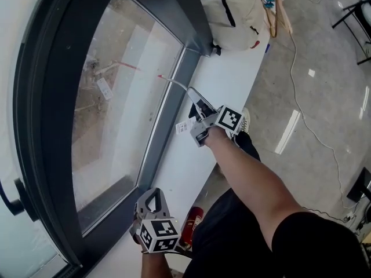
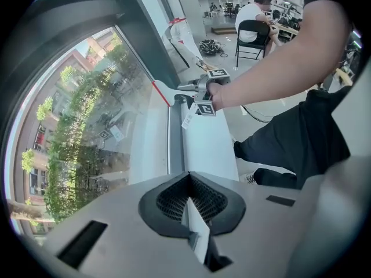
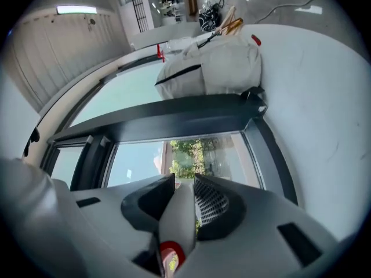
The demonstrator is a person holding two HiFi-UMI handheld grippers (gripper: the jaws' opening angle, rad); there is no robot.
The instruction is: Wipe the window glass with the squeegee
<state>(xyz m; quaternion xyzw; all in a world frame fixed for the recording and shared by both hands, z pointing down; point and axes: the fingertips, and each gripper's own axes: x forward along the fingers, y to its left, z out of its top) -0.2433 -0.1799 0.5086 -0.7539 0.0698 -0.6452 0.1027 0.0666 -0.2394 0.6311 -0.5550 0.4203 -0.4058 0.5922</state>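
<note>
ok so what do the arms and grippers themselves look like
The left gripper and right gripper match: pale grey plastic bodies, with black gridded pads lining the tongs. Each carries a cube of black-and-white square markers. The right arm is bare up to a black short sleeve.

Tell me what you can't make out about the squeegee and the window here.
- Blade of the squeegee: in the head view it is too thin against the window glass to tell if it touches. In the right gripper view, the jaws of the right gripper hide all but the handle.
- Print on the tag: too small in the head view.
- The white bag: cut off by the head view's top edge.
</note>
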